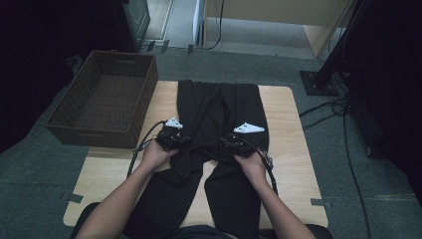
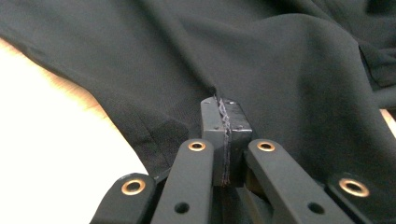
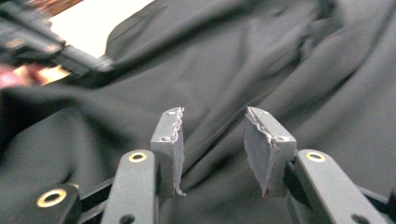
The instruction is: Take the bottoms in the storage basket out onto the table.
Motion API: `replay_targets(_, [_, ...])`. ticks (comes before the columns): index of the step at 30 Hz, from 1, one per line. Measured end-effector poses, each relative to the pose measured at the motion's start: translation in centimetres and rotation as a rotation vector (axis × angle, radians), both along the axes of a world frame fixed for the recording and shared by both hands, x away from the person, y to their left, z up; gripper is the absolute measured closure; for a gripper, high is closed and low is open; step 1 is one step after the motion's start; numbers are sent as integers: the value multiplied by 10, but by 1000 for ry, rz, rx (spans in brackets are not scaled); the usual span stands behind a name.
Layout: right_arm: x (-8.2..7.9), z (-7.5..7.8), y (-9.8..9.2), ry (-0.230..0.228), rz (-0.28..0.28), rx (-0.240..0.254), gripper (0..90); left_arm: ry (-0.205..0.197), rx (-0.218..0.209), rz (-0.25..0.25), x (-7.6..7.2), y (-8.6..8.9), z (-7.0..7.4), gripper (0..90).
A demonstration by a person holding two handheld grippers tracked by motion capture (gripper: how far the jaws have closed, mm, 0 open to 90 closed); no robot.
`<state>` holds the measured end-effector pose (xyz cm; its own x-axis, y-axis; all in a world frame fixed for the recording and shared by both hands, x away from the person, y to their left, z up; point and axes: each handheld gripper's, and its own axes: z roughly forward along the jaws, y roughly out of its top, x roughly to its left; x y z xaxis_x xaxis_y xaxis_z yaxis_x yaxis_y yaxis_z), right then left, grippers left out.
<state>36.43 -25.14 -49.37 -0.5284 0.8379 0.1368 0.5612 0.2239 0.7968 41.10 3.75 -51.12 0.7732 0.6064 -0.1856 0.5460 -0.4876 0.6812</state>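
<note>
On the pale wooden table (image 1: pixel 291 129), matte black trousers (image 1: pixel 219 107) lie rumpled and soft. Left gripper (image 2: pixel 224 116) pinches their fabric; right gripper (image 3: pixel 212 135) hovers, jaws apart.
</note>
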Motion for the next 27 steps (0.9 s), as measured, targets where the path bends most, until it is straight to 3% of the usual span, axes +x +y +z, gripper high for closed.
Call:
replay_targets(4, [25, -3, -5, -28, -53, -34, 471, -17, 22, -1, -3, 0, 1, 900])
replay_targets(8, [49, -12, -3, -26, -103, -81, 464, -15, 16, 8, -5, 1, 1, 900])
replay_targets(16, [88, -17, 10, 6, -146, -82, 421, -16, 6, 30, -9, 3, 0, 900])
replay_targets(23, [97, -25, 24, 27, -130, -153, 422, -22, -1, 47, -11, 8, -1, 900])
replay_targets(27, [95, -26, 25, 14, -126, -138, 455, -24, -3, 54, -13, 8, -1, 900])
